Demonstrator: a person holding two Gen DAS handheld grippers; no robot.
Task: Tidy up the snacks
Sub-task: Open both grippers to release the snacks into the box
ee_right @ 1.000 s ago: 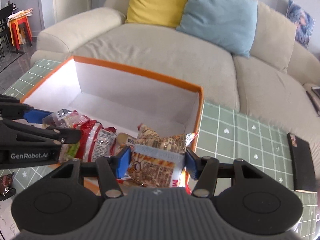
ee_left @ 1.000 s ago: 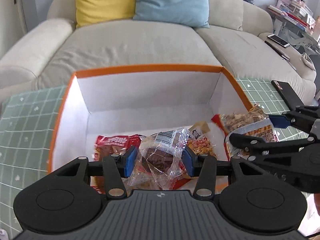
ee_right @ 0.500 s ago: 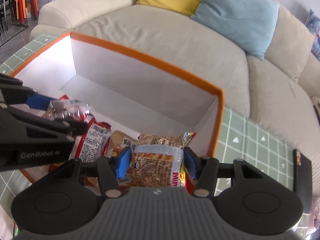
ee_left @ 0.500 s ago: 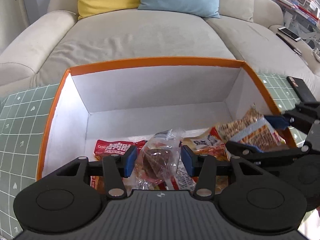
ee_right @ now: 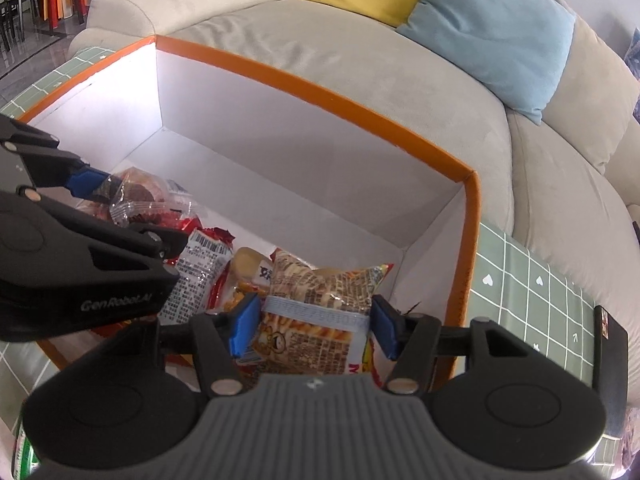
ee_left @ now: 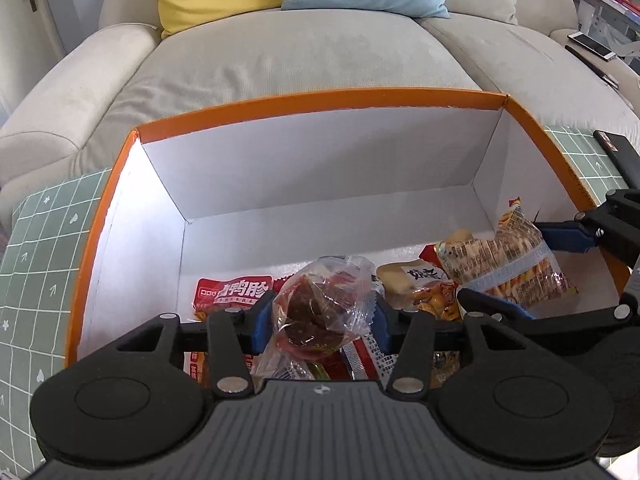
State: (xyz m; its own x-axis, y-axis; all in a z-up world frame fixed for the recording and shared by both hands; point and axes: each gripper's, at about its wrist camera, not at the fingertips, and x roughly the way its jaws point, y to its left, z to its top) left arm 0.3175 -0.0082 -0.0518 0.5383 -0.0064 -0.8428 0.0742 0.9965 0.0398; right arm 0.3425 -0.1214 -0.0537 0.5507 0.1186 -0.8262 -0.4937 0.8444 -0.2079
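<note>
Now | left hand-held gripper (ee_left: 318, 326) opening around crinkly clear packet (ee_left: 320, 312) | right hand-held gripper (ee_right: 314, 326) opening around glossy printed pouch (ee_right: 320, 312)

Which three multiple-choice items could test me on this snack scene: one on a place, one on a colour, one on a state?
1. Where is the pack between the right claw's pads?
A. on the sofa
B. inside the box
C. on the green cloth

2. What colour is the box's rim?
A. orange
B. blue
C. black

3. What is the far half of the box's floor like?
A. heaped with snacks
B. covered by a lid
C. bare

Answers:
1. B: the yellow printed pack sits low between the white walls of the box, at its right end.
2. A: an orange edge runs along the top of all the walls in view.
3. C: only white floor shows by the far wall; the clear pack at the left claw and the other snacks lie at the near side.
</note>
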